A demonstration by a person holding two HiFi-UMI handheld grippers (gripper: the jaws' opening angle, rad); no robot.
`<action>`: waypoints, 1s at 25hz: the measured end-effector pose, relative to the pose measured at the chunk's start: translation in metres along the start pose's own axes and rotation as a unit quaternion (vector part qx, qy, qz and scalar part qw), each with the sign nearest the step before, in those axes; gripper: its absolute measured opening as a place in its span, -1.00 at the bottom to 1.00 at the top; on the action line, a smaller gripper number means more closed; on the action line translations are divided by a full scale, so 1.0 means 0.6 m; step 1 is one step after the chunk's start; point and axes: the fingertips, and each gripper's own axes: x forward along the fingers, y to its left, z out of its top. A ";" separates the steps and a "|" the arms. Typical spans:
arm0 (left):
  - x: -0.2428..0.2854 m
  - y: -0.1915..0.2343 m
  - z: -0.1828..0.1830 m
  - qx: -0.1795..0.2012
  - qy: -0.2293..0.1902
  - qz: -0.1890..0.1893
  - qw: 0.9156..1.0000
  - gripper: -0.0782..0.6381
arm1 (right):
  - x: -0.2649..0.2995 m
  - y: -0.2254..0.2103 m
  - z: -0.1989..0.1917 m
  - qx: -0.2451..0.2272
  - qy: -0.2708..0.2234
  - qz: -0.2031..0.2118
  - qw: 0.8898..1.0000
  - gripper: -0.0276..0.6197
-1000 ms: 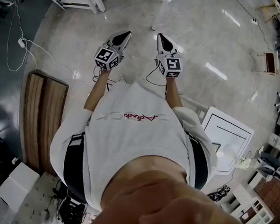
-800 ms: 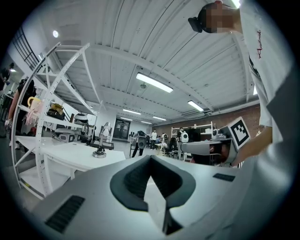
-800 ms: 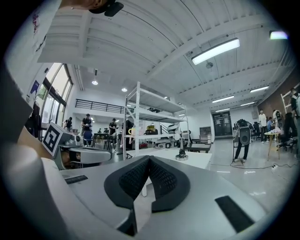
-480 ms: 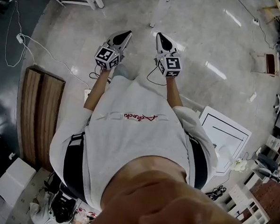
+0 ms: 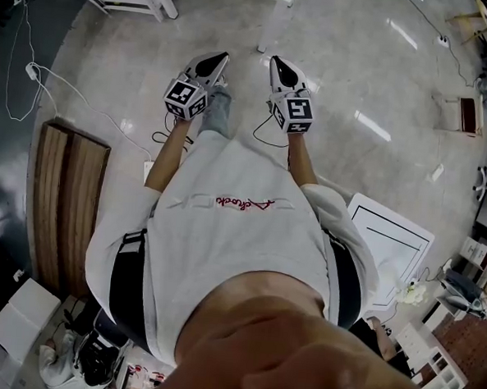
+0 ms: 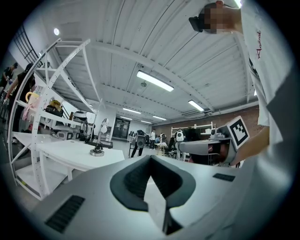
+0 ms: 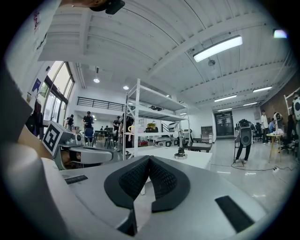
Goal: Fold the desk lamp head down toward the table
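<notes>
The desk lamp [image 6: 98,140] stands upright on its round base on a white table [image 6: 70,157], far ahead in the left gripper view. It also shows small in the right gripper view as the desk lamp [image 7: 180,146] on the table [image 7: 187,157]. My left gripper [image 5: 215,60] and right gripper [image 5: 279,63] are held side by side in front of the chest, over bare floor. The left gripper [image 6: 150,157] is shut with nothing between its pads. The right gripper [image 7: 149,158] is shut too and empty. Both are well short of the lamp.
A white shelving rack [image 6: 51,93] rises behind the table. On the floor lie a wooden bench [image 5: 66,203] at left, white cables [image 5: 61,88], and a white panel [image 5: 393,240] at right. People and a tripod stand [image 7: 243,136] are far off.
The floor, bench and cables have slid back under me as I step forward. A jeans leg now shows between the grippers. Both grippers stay shut and side by side.
</notes>
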 end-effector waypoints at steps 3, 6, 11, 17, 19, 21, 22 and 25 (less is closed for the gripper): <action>0.011 0.012 -0.003 -0.002 0.001 0.000 1.000 -0.73 | 0.015 -0.010 -0.001 -0.001 0.000 0.000 1.000 -0.84; 0.029 0.033 -0.008 -0.006 0.001 0.001 1.000 -0.73 | 0.039 -0.023 -0.009 0.000 0.004 0.000 1.000 -0.83; 0.064 0.080 -0.015 -0.014 0.003 0.000 1.000 -0.73 | 0.092 -0.043 -0.019 -0.001 0.011 0.001 1.000 -0.84; 0.121 0.148 -0.007 -0.020 0.005 -0.003 1.000 -0.73 | 0.167 -0.084 -0.017 -0.001 0.018 -0.003 1.000 -0.83; 0.141 0.167 -0.004 -0.023 0.006 -0.004 1.000 -0.73 | 0.189 -0.100 -0.018 0.000 0.021 -0.005 1.000 -0.83; 0.161 0.187 0.001 -0.025 0.008 -0.004 1.000 -0.73 | 0.212 -0.116 -0.018 0.002 0.025 -0.006 1.000 -0.83; 0.172 0.198 0.005 -0.026 0.008 -0.005 1.000 -0.73 | 0.226 -0.123 -0.016 0.003 0.027 -0.007 1.000 -0.83; 0.197 0.240 0.010 -0.032 0.012 -0.005 0.999 -0.73 | 0.274 -0.141 -0.013 0.004 0.033 -0.008 0.999 -0.84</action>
